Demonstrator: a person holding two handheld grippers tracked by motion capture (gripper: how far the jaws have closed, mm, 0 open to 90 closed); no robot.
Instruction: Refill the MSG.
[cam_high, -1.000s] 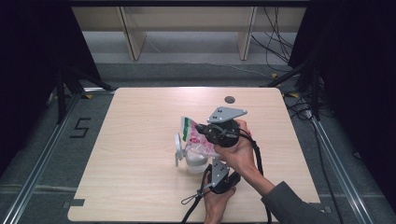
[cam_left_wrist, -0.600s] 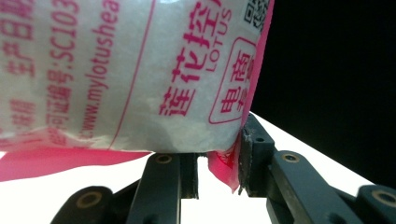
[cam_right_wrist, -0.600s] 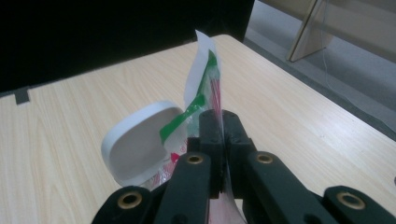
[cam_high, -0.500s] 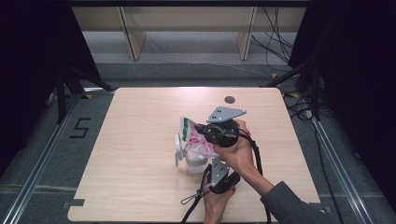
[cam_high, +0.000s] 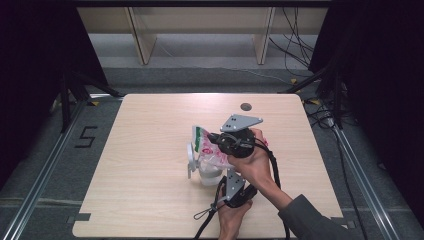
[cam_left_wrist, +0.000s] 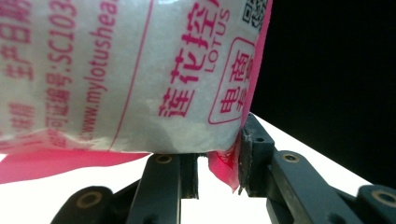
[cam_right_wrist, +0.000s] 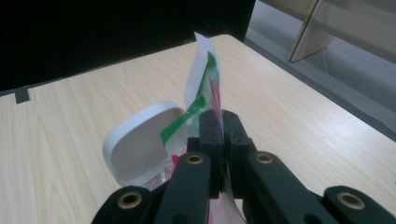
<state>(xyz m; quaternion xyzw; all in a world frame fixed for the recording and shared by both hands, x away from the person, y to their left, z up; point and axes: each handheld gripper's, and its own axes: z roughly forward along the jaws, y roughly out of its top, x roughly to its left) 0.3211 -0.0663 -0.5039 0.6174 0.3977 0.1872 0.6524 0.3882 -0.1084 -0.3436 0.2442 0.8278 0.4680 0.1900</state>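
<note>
Pink-printed bag held over the white lidded jar | right gripper clamps its top edge | left gripper pinches a lower corner | step: pouring | next: tilt further, mouth above jar.

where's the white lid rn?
High view: the white lid stands flipped open left of the bag, near table centre; right gripper view shows it beside the bag.

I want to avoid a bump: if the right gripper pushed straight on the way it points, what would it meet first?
Probably the open white lid just past the bag that the right gripper pinches; beyond that, bare table. Depth is hard to judge.
</note>
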